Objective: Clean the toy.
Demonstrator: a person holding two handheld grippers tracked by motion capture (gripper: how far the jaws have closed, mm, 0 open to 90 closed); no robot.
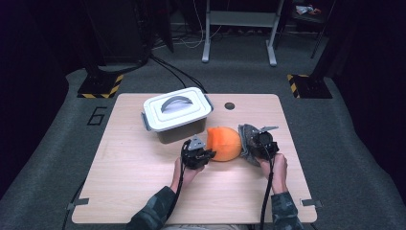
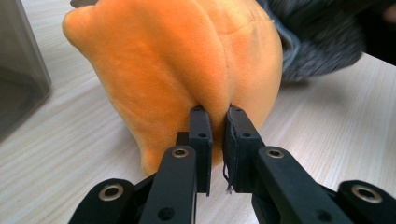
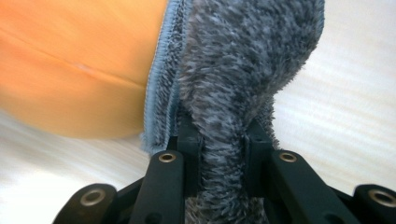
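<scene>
Orange plush cloth (image 1: 223, 143), bunched into a mound on the desk (image 1: 134, 177) just in front of the lidded storage box (image 1: 177, 114), which serves here as the landmark. The left hand-held gripper (image 1: 207, 154) meets the mound on the side facing away from the box; in the left gripper view its jaws are pressed nearly together on a thin fold of the orange fabric (image 2: 187, 70), a bite small enough to lift or steady the cloth without gathering its bulk. The grey fuzzy cloth (image 1: 246, 139) lies touching the orange one on the side farther from the box's front corner. The right hand-held gripper (image 1: 249, 144) pinches a thick ridge of this grey pile (image 3: 233, 93) between its jaws (the blue stitched hem (image 3: 161, 84) runs just beside the grip). Holding each cloth by its own edge probably keeps the two pieces apart and under separate control, as would suit folding them or carrying them to the box. The box stands closed, its lid and handle (image 1: 175, 102) on top.
</scene>
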